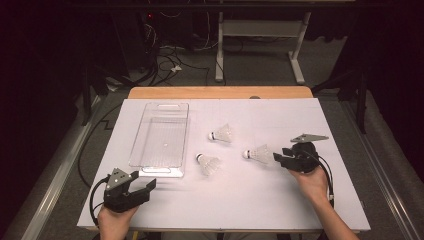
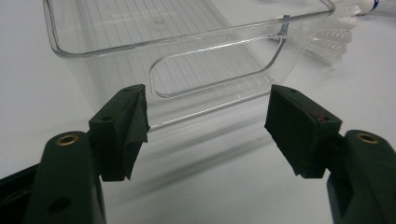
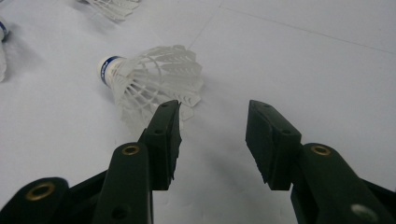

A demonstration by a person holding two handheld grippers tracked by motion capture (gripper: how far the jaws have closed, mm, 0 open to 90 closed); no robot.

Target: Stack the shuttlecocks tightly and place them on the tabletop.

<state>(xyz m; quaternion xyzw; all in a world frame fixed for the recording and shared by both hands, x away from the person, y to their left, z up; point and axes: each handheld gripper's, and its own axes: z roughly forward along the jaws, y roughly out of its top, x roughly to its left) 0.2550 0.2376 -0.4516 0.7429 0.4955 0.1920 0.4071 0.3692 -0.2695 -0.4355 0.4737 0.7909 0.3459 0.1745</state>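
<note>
Three white shuttlecocks lie on the white table top (image 1: 240, 195): one at the back (image 1: 221, 134), one in the middle (image 1: 207, 163) and one to the right (image 1: 257, 153). My right gripper (image 1: 278, 158) points left at the right one, just short of its skirt. In the right gripper view the jaws (image 3: 212, 109) stand open, with that shuttlecock (image 3: 149, 79) lying ahead of the left jaw and nothing between the pads. My left gripper (image 1: 142, 181) rests near the front left, open and holding nothing (image 2: 208, 100). It faces the near end of a clear plastic tray (image 2: 187, 39).
The clear tray (image 1: 150, 150) lies lengthwise on the left half of the table and holds nothing. A wooden table edge (image 1: 220, 92) runs behind the white top. Cables (image 1: 170, 62) and a white desk frame (image 1: 260, 30) stand on the floor beyond.
</note>
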